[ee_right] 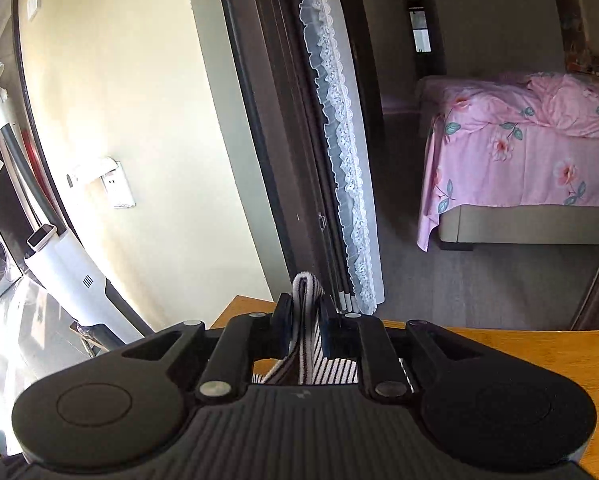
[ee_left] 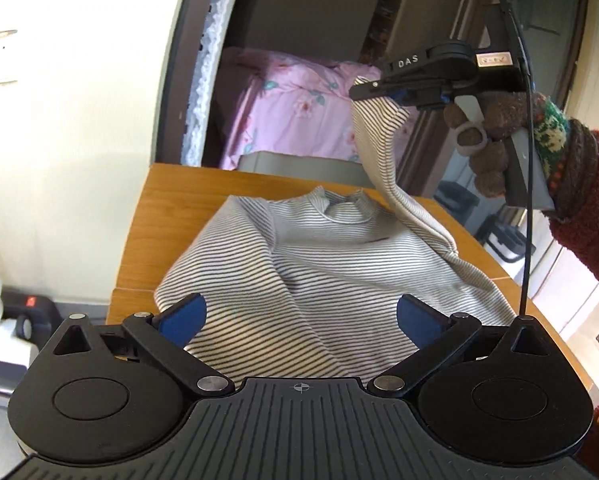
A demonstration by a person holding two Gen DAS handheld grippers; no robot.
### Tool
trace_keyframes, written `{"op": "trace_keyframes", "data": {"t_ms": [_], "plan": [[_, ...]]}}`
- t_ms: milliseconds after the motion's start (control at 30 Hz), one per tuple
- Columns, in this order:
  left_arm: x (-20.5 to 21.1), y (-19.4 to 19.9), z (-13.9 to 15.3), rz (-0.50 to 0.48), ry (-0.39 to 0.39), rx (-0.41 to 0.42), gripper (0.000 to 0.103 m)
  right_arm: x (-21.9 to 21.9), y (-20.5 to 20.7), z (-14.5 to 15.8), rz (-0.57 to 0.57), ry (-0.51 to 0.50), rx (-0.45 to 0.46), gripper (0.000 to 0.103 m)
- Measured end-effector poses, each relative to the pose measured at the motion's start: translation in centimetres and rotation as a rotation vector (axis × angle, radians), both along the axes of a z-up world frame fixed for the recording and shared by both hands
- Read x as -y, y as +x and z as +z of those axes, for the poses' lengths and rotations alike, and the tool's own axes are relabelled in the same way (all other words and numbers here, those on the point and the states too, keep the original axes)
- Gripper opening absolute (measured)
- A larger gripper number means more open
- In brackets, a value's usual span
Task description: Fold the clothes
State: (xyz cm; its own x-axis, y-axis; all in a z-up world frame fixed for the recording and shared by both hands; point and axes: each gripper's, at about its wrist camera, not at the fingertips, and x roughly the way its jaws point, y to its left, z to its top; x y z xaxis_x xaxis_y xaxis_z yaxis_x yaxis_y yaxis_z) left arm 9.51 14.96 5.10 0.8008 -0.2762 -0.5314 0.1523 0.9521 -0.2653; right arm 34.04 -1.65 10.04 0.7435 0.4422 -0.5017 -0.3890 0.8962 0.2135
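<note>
A grey-and-white striped shirt (ee_left: 299, 264) lies spread on the wooden table (ee_left: 171, 200), collar at the far side. My left gripper (ee_left: 299, 316) hovers open over the shirt's near hem, with only the flat cloth below its blue pads (ee_left: 183, 316). High at the right, my right gripper (ee_left: 365, 91), held by a gloved hand (ee_left: 487, 136), is shut on a sleeve (ee_left: 379, 152) and holds it up off the table. In the right wrist view a fold of the striped sleeve (ee_right: 305, 296) stands pinched between the right gripper (ee_right: 305, 320) fingers.
The table's far edge (ee_right: 499, 332) faces a doorway with a lace curtain (ee_right: 339, 120). Beyond it stands a bed with a pink floral cover (ee_right: 519, 152). A white appliance (ee_right: 67, 272) leans by the wall at the left. A black cable (ee_left: 529, 200) hangs from the right gripper.
</note>
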Motion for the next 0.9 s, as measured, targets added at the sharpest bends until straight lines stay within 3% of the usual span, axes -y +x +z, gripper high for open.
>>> {"op": "trace_keyframes", "data": {"t_ms": [167, 300, 533, 667, 767, 900], "plan": [[-1.2, 0.9, -0.5, 0.065, -0.019, -0.025, 0.103, 0.9, -2.6, 0.4, 0.002, 0.002, -0.014, 0.025], [-1.7, 1.5, -0.5, 0.090, -0.031, -0.030, 0.103, 1.8, -5.4, -0.5, 0.062, 0.048, -0.125, 0.031], [-2.6, 1.3, -0.2, 0.136, -0.026, -0.018, 0.103, 0.1, -12.0, -9.5, 0.287, 0.251, -0.664, 0.033], [-3.3, 1.2, 0.2, 0.175, -0.031, -0.012, 0.103, -1.6, -14.5, -13.1, 0.331, 0.419, -0.855, 0.033], [-3.4, 1.2, 0.7, 0.190, -0.022, -0.001, 0.103, -3.0, -14.8, -13.9, 0.328, 0.455, -0.880, 0.033], [-3.6, 1.2, 1.1, 0.216, -0.020, 0.010, 0.103, -4.3, -14.1, -14.6, 0.259, 0.395, -0.838, 0.033]]}}
